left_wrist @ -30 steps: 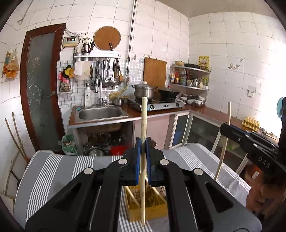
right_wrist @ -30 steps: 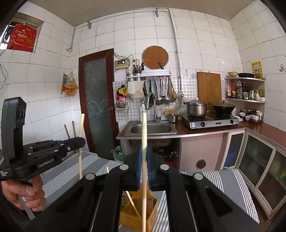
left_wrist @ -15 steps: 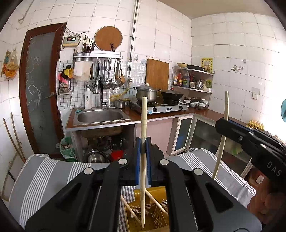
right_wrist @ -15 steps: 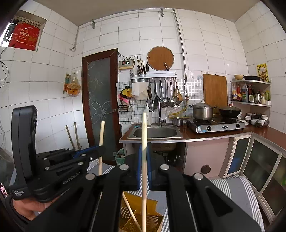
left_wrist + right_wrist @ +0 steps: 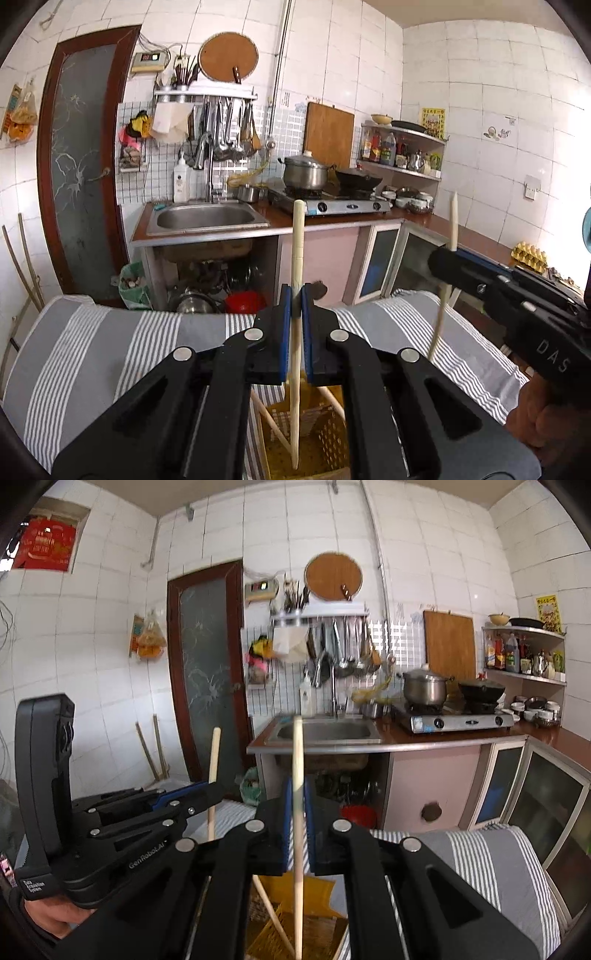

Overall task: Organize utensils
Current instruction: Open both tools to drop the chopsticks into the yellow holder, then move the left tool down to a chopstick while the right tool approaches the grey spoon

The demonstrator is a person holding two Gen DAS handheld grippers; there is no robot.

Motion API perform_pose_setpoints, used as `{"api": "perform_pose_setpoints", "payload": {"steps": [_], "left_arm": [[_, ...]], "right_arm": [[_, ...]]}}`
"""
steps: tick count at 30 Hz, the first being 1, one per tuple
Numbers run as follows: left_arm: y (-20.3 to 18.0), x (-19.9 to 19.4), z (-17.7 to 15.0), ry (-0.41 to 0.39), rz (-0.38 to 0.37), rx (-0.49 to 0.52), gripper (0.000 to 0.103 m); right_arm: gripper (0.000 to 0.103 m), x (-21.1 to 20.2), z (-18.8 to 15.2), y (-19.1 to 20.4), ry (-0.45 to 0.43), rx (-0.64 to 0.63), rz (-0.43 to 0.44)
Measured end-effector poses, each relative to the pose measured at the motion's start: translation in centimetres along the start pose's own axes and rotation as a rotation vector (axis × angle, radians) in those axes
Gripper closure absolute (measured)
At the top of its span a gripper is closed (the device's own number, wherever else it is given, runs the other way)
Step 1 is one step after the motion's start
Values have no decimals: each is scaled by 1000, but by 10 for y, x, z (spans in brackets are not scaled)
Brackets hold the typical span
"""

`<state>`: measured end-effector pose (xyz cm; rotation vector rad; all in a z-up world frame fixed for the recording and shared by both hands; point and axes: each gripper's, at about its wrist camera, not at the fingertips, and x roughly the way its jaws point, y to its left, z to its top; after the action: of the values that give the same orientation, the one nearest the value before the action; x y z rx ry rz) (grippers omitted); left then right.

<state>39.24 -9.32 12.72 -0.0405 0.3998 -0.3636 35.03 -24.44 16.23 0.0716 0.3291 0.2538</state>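
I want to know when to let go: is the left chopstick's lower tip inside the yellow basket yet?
Apparently inside: in the left wrist view the chopstick stands near upright and its tip ends within the yellow basket.

Steel sink point(image 5: 207, 218), lidded pot point(image 5: 305, 173), striped cloth point(image 5: 110, 343), glass door point(image 5: 207, 672)

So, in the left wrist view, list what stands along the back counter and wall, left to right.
Dark glass door → soap bottle → tap → steel pot → black wok → corner shelf of bottles → egg tray.
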Motion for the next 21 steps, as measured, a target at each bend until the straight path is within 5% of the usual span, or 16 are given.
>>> {"api": "perform_pose_setpoints", "payload": {"steps": [1, 3, 4, 15, 21], "left_arm": [[1, 2, -3, 13, 0, -2, 93], [4, 2, -7, 23, 7, -8, 88], [6, 1, -7, 26, 11, -11, 86], [25, -51, -8, 15, 91, -18, 85], [37, -93, -37, 55, 143, -30, 81]], "right_arm": [[94, 1, 0, 0, 3, 1, -2], [59, 0, 0, -3, 6, 13, -18], [52, -2, 1, -4, -3, 22, -24], [52, -54, 5, -10, -37, 9, -92], [52, -99, -17, -21, -4, 11, -154]]}}
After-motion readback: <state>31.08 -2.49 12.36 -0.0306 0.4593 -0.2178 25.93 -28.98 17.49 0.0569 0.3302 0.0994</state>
